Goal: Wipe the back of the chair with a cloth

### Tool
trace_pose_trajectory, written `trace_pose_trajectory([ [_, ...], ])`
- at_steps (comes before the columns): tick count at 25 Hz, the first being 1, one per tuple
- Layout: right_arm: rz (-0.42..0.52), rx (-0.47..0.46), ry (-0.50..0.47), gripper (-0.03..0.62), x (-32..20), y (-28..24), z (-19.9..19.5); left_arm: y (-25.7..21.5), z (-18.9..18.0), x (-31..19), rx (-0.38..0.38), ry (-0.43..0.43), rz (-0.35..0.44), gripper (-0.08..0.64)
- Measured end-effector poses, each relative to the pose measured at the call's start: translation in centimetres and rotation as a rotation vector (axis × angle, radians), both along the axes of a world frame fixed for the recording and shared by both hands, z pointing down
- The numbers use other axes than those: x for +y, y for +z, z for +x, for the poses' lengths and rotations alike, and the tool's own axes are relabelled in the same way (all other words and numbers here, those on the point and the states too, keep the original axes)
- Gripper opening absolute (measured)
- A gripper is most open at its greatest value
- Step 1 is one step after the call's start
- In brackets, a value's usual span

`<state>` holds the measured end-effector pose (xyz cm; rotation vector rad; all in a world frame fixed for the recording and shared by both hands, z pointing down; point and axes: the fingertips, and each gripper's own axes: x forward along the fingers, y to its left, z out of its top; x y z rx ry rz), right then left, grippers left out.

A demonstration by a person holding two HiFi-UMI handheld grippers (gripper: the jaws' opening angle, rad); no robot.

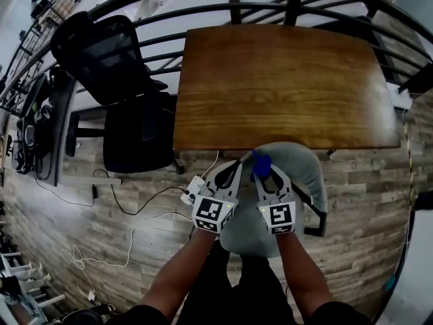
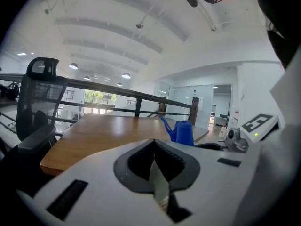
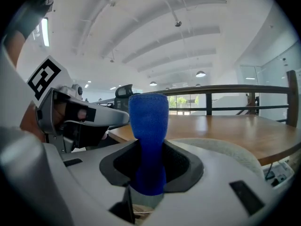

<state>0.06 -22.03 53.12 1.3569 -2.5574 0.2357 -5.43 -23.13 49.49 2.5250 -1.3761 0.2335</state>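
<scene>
A grey upholstered chair is tucked at the wooden table's near edge, and its rounded back lies just below both grippers. My right gripper is shut on a blue cloth, which stands up from the jaws as a rolled strip. To its left, my left gripper is shut with nothing in it; its jaws meet in a thin seam. The left gripper view shows the blue cloth off to the right, above the table edge.
The wooden table fills the middle, with a black railing behind it. A black office chair stands to the left. A white power strip and cables lie on the plank floor.
</scene>
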Motion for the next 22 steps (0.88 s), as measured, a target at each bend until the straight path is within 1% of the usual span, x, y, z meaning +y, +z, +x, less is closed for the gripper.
trace_pose_trajectory([
  [4,0.023,0.015,-0.035,0.117,-1.3,2.2,-1.8,2.2,-0.7,-1.0,-0.022,-0.017,-0.007,0.006],
  [8,0.012,0.033,-0.035,0.117,-1.9,4.3,-2.5,4.1,-1.7,-1.2,-0.020,-0.057,-0.028,0.006],
  [11,0.035,0.037,-0.032,0.117,-2.5,4.7,-2.6,5.1,-2.2,-1.2,-0.016,-0.077,-0.042,0.006],
  [16,0.044,0.042,-0.037,0.118,-2.7,4.7,-2.6,5.7,-1.8,-0.6,-0.014,-0.068,-0.058,0.006],
  [22,0.025,0.013,-0.013,0.117,-2.9,4.7,-1.5,5.2,-0.2,-0.8,0.024,-0.055,-0.057,0.006],
])
